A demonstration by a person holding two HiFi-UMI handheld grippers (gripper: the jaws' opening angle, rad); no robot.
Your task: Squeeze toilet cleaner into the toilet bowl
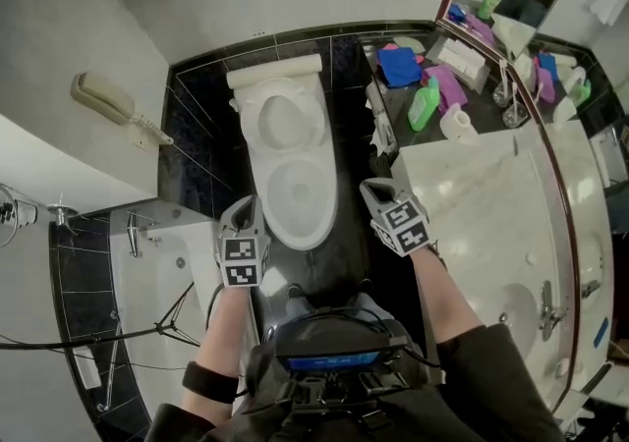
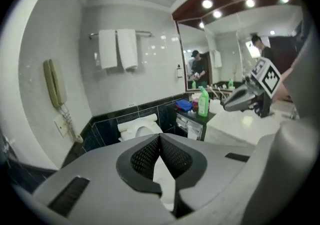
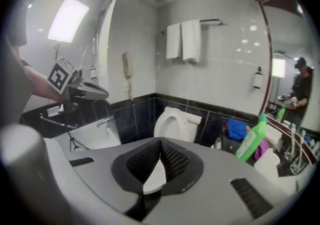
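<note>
While the toilet bowl (image 1: pixel 295 196) sits open at frame centre in the head view, the left gripper (image 1: pixel 243 204) and right gripper (image 1: pixel 373 189) flank its near rim. Each has its jaws pressed together with nothing between them. A green bottle (image 1: pixel 425 104), probably the cleaner, stands upright on the dark shelf (image 1: pixel 484 118) at upper right, well apart from both grippers. The white counter (image 1: pixel 482 204) edge lies just beside the right gripper, and the bathtub (image 1: pixel 157 293) edge is near the left gripper.
</note>
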